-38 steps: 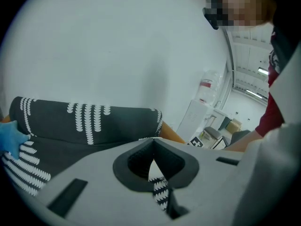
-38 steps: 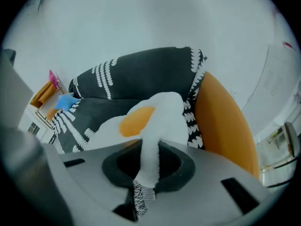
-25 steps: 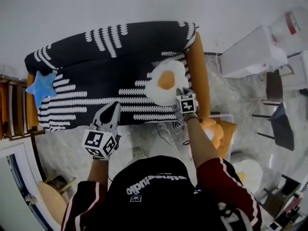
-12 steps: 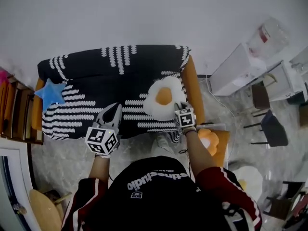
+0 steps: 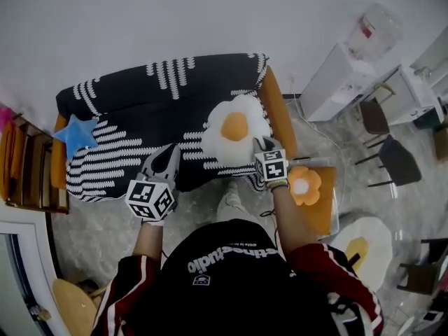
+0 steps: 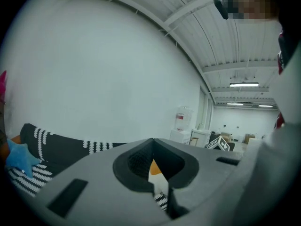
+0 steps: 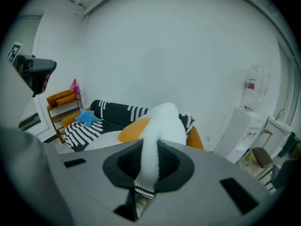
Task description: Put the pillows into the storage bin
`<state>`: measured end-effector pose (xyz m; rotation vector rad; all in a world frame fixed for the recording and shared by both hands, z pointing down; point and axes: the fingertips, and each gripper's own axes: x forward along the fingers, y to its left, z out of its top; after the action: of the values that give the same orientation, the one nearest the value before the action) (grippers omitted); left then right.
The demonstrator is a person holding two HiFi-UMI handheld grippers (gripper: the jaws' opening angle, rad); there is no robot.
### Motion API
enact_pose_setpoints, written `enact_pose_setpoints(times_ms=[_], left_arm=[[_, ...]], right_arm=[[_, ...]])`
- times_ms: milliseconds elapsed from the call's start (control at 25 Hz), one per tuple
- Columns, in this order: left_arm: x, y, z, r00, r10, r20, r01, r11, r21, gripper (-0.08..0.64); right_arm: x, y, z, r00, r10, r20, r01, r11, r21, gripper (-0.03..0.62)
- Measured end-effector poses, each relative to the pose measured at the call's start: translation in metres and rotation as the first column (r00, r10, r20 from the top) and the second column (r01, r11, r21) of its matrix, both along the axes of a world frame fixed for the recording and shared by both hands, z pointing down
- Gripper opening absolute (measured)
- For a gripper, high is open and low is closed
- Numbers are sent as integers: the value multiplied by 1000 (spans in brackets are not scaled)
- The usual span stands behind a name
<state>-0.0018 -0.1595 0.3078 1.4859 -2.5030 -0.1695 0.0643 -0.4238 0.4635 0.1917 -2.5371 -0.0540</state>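
Pillow (image 5: 234,128): plush, soft, fried-egg shaped.

Head view looks steeply down from overhead — both gripper views face along their jaws, all sharing the sofa (image 5: 140,103).

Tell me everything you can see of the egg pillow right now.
The egg pillow is a plush fried egg: a wavy white body of soft fabric with a round orange yolk in the middle. The right gripper is shut on its near white rim, which bunches between the jaws. It lies over the sofa cover at the right end; whether it rests there I cannot tell.
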Motion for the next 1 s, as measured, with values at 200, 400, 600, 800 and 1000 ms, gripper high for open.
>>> enact_pose_setpoints(times_ms=[200,400,600,800,1000], left_arm=[[22,-37,-5,996,93,0,-93,995,20,2],[56,-81,3,980,198,-13,-198,980,16,3],[100,-138,6,944,328,-17,-328,945,4,3],[164,-201,6,900,435,-15,-436,900,-18,3],[232,-259,11,849,528,-16,-528,848,-47,3]], right_arm=[[41,-7,-24,996,78,45,-78,997,-13,46],[95,-30,-36,981,176,80,-175,984,-13,46],[156,-61,-41,954,282,99,-281,959,-29,46],[231,-98,-34,924,368,101,-364,930,-55,46],[307,-142,-17,888,452,87,-446,891,-85,46]])
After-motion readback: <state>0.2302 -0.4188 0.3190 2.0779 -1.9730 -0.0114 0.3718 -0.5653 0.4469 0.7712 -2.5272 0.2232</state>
